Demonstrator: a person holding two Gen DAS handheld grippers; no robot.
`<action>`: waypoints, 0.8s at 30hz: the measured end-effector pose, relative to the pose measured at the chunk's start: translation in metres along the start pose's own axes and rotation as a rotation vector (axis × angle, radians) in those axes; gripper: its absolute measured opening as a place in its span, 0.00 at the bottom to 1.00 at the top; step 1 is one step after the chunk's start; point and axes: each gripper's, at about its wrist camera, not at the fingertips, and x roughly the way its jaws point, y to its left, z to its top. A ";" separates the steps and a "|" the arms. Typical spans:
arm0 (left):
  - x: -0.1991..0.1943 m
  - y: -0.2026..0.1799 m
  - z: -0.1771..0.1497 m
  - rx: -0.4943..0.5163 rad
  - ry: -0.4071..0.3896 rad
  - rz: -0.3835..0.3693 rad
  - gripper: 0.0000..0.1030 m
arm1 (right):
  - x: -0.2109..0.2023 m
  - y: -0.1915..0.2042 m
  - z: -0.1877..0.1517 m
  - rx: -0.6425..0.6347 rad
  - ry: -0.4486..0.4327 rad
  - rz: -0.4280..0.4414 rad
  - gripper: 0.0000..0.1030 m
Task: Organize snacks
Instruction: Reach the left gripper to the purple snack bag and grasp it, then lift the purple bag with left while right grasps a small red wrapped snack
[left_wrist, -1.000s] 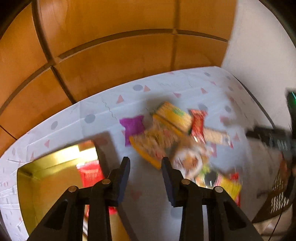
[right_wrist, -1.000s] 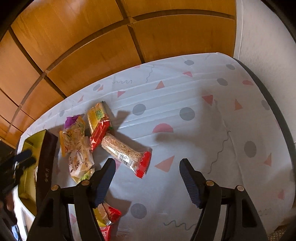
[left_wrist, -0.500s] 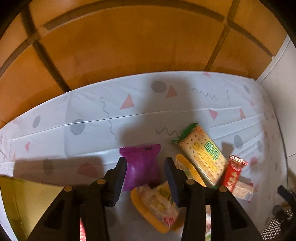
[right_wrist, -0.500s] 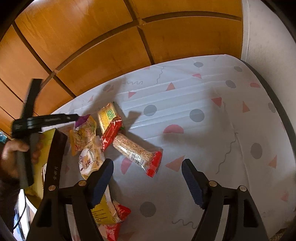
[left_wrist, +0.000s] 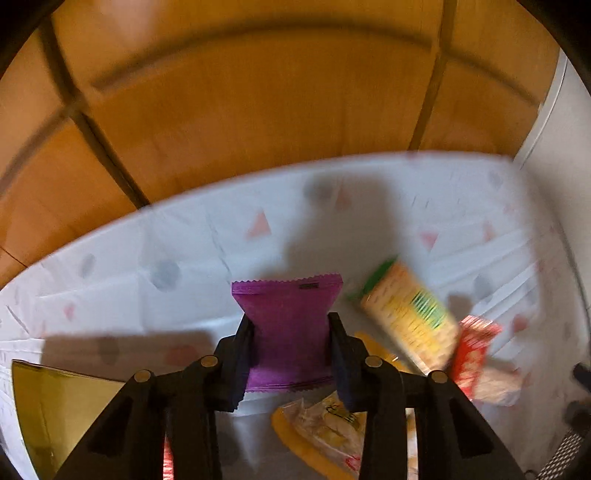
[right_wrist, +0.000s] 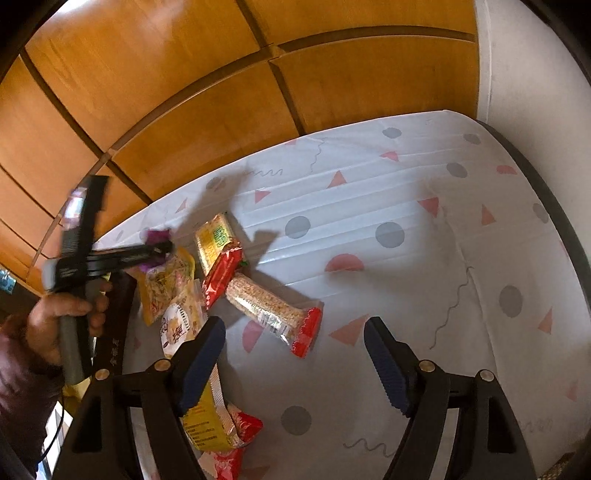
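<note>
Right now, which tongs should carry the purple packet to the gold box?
Left. The left tongs have just been closing on the purple packet, with the gold box beside them. The right tongs stand open over bare tablecloth.

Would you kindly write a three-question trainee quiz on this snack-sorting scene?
1. True or false: the left tongs are clamped on the purple packet.
2. The right tongs are: A) gripping a snack, B) open and empty, C) out of sight?
3. Fill in: the long sesame-like bar has ___ ends.

Key: 1 true, the fingers pinch its sides, having just been closing. 2 B. 3 red.
</note>
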 end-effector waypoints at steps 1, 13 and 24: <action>-0.009 0.003 0.001 -0.008 -0.020 -0.007 0.36 | 0.000 -0.001 0.000 0.006 -0.001 -0.001 0.76; -0.102 -0.022 -0.096 0.109 -0.156 -0.125 0.37 | 0.003 -0.011 0.000 0.036 -0.005 -0.058 0.76; -0.091 -0.042 -0.225 0.165 -0.049 -0.224 0.37 | 0.018 0.016 -0.009 -0.025 0.058 0.023 0.60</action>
